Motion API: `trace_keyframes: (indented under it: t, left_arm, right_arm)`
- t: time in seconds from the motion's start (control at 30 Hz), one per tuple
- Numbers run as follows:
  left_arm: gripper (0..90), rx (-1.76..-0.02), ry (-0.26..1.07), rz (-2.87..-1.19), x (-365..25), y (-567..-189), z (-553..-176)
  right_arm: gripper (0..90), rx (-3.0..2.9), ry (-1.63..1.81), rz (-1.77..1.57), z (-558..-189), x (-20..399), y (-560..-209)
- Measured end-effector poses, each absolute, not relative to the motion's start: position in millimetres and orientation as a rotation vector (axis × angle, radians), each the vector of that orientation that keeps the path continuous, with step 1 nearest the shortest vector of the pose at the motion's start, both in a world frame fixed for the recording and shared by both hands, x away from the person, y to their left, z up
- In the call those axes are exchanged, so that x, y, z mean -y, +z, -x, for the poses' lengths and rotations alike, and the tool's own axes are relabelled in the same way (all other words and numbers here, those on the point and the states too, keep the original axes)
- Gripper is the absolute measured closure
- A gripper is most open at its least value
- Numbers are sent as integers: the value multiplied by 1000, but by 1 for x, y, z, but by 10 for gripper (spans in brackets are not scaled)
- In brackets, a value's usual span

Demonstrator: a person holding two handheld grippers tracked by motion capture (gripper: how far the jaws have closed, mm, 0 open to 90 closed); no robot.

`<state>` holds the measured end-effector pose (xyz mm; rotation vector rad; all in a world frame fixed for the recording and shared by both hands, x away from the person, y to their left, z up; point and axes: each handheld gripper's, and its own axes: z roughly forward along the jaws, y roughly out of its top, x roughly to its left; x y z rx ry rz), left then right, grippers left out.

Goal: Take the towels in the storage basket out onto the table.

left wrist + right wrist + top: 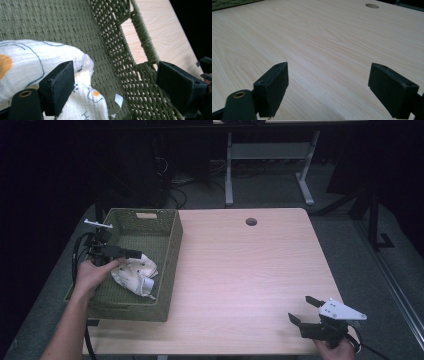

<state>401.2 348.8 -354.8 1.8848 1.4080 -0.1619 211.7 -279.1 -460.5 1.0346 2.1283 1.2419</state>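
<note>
A green woven basket (176, 245) stands on the left part of the wooden table (250, 265). Inside it lies a crumpled white cloth (136, 274) with small orange and blue prints. My left gripper (131, 255) hovers inside the basket just above the cloth, held by a hand coming from the left. In the left gripper view its jaws stand wide open: the cloth (30, 57) is beneath the left jaw, the basket wall (120, 50) with its handle slot runs between them, and nothing is gripped. My right gripper (304, 310) is open over the table's near right corner.
The right gripper view looks over bare wood grain (324, 37) toward a round cable hole (372, 5), also at the table's far middle (251, 221). Beyond the table are desk legs (229, 175) and cables on a dark floor.
</note>
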Motion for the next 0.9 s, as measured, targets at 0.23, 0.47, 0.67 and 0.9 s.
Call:
trace_keyframes:
  t: [0.23,0.47,0.67,0.9]
  left_arm:
    - [147,-1465,-108,-1938,-350,-358,-402]
    - [208,-1547,-52,-2007,-346,-363,-405]
    - [215,-1613,-12,-2091,-339,-369,-409]
    - [235,-1665,71,-2204,-330,-376,-414]
  right_arm:
    - [160,-2130,1244,-1029,-211,278,-461]
    - [167,-2131,1247,-1028,-211,278,-461]
    - [164,-2130,1242,-1020,-211,278,-460]
    - [164,-2121,1245,-1020,-210,278,-458]
